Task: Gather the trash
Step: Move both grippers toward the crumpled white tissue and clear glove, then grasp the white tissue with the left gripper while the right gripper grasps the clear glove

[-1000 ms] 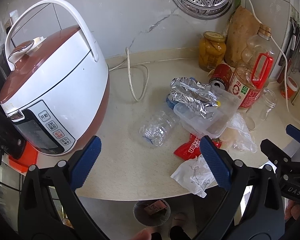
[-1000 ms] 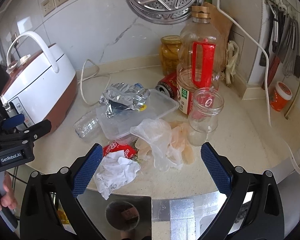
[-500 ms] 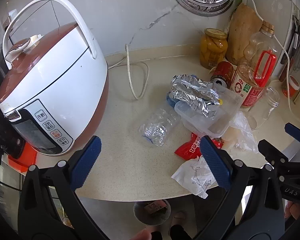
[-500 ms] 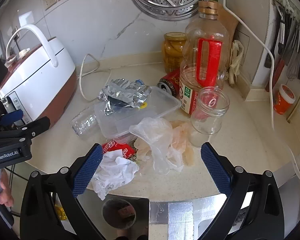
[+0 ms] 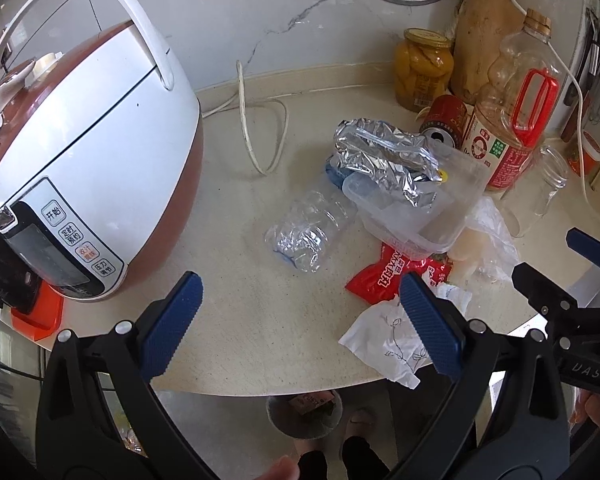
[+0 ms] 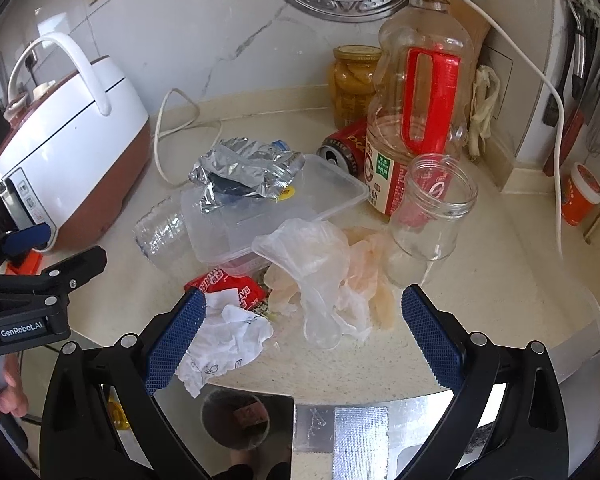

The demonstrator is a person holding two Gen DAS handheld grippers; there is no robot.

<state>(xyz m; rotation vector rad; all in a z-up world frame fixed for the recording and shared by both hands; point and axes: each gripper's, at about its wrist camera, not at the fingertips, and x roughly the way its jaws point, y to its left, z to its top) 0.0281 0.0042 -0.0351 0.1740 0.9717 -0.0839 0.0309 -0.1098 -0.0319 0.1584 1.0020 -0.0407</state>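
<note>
Trash lies in a heap on the beige counter (image 5: 260, 320): a crushed clear bottle (image 5: 306, 232), silver foil (image 5: 384, 156) on a clear plastic box (image 5: 432, 216), a red wrapper (image 5: 384, 276), a crumpled white paper (image 5: 384, 344) at the front edge, and clear plastic gloves (image 6: 316, 264). My left gripper (image 5: 300, 316) is open and empty, in front of the bottle. My right gripper (image 6: 304, 320) is open and empty, over the paper (image 6: 224, 340) and gloves. A bin (image 5: 304, 412) stands on the floor below the counter edge.
A white and brown rice cooker (image 5: 72, 160) fills the left with its cord (image 5: 260, 136) looping behind. An oil bottle (image 6: 416, 92), an open glass jar (image 6: 432, 216), a red can (image 6: 348, 148) and a jar of preserved fruit (image 6: 352, 84) stand at the back right.
Both grippers have moved a little closer to the counter and the trash heap. Both stay open and empty. Nothing on the counter has moved.
</note>
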